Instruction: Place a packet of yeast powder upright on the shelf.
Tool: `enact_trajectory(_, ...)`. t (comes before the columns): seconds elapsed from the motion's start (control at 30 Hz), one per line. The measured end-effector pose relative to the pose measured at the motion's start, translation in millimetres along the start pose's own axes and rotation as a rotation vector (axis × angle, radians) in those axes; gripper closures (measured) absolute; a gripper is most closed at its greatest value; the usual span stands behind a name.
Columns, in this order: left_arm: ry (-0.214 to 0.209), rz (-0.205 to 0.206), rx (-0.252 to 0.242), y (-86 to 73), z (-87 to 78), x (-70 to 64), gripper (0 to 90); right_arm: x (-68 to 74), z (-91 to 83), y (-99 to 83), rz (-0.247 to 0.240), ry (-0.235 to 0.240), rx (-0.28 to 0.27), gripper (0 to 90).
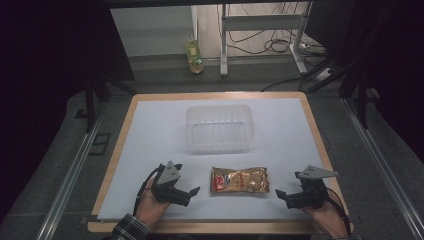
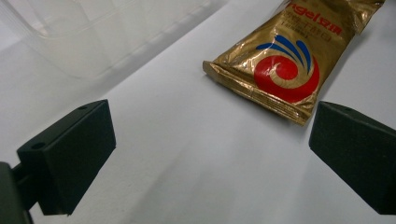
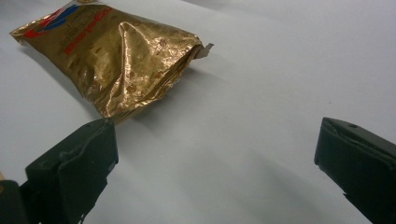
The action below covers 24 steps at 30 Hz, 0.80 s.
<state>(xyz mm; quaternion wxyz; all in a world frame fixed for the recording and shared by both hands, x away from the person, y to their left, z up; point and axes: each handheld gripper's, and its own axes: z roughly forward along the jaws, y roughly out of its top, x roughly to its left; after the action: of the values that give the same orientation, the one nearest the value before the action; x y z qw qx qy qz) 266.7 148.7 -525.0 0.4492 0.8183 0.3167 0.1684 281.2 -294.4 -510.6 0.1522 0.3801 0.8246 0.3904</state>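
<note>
The bench, w/ a white sheet over it, fills the centre of the high view; a clear plastic tub sits at mid-frame, upper part of the sheet. Below it, lower centre, a gold snack packet lies flat btwn the two tongs, touching neither. Left tongs at lower left and right tongs at lower right are both released, jaws wide apart, each pointing in at the packet.
</note>
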Motion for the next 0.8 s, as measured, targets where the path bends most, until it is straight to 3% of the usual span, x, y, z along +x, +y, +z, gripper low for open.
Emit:
enact_trajectory(0.2, -0.016, -0.007, -0.025, 0.1, -3.3, 0.8, 0.1, 0.6, 0.6, 1.1, 0.002, -0.022, 0.003, 0.0)
enact_trajectory(0.5, -0.017, -0.002, -0.023, 0.5, -3.5, 1.2, 1.0, 1.4, 1.1, 1.0, -0.023, -0.033, 0.035, 0.0)
enact_trajectory(0.8, -0.029, 0.028, -0.015, 2.6, -0.3, -3.7, 4.7, 4.5, 0.8, 2.5, -0.039, -0.057, 0.062, 0.0)
